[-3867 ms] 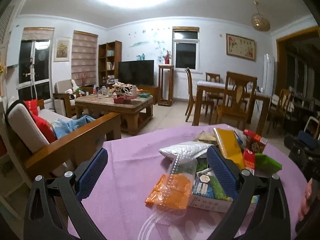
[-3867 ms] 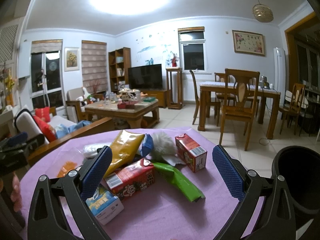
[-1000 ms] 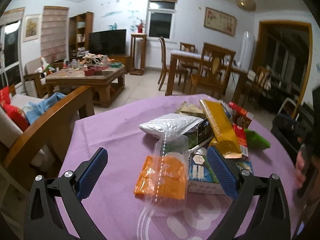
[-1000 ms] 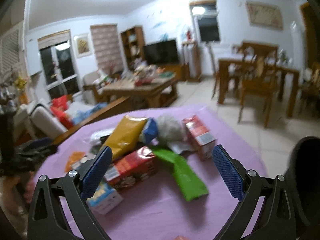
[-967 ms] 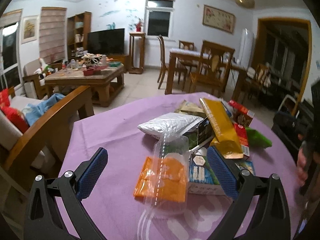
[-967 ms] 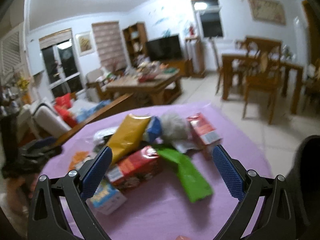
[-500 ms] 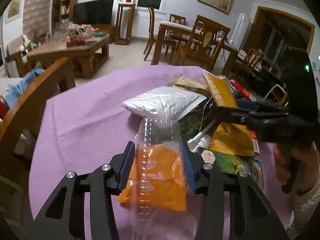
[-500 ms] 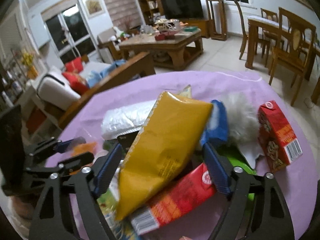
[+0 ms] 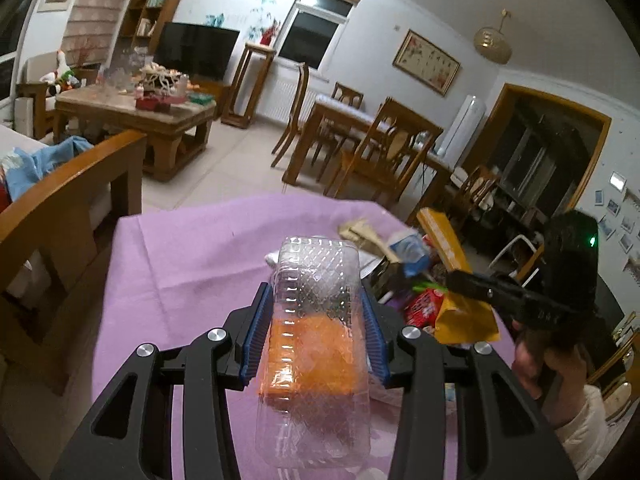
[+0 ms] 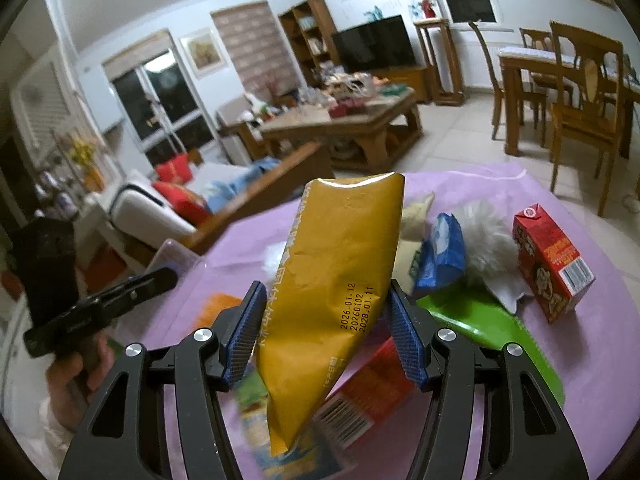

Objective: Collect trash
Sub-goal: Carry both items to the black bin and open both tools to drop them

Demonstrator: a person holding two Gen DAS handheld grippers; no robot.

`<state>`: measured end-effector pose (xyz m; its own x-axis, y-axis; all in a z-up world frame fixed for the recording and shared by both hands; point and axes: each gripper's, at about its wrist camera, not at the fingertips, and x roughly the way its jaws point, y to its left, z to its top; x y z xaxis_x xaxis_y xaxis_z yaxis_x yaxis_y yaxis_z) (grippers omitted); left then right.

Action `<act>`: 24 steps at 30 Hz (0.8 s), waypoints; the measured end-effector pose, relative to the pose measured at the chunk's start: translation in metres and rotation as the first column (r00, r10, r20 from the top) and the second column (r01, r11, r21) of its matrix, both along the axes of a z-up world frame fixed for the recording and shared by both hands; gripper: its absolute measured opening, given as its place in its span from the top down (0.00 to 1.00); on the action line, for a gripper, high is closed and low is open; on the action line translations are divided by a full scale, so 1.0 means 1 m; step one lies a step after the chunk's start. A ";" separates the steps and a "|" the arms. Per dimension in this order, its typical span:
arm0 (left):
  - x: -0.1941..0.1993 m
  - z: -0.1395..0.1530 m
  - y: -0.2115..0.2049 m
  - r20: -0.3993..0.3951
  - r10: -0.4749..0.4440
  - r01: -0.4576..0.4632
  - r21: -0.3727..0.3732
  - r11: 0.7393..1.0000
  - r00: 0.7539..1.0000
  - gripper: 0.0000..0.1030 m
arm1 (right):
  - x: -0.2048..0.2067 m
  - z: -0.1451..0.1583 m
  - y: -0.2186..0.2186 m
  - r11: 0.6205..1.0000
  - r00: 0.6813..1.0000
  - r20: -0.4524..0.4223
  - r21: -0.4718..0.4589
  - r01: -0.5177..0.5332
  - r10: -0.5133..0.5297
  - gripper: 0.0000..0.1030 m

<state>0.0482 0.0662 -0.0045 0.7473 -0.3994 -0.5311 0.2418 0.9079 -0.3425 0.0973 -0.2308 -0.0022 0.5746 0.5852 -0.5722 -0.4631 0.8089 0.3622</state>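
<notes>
Clear plastic tray [image 9: 316, 320] clamped in left gripper [image 9: 316, 332], yellow snack pouch [image 10: 336, 280] pinched in right gripper [image 10: 326, 332], jaws just closed, each lifted off purple tablecloth [image 9: 192, 248] for binning.

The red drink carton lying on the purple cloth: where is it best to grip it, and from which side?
Grip the red drink carton across its two long flat sides, near the middle, coming from above. It lies tilted on the purple cloth with its far side free, while white fluffy trash crowds its other side, so probably enter carefully there.
</notes>
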 end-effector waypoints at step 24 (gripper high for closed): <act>0.021 0.019 -0.274 0.037 -0.418 0.413 0.100 0.905 0.908 0.59 | -0.148 0.020 -0.346 0.845 0.832 0.153 0.147 0.515 -0.533 0.41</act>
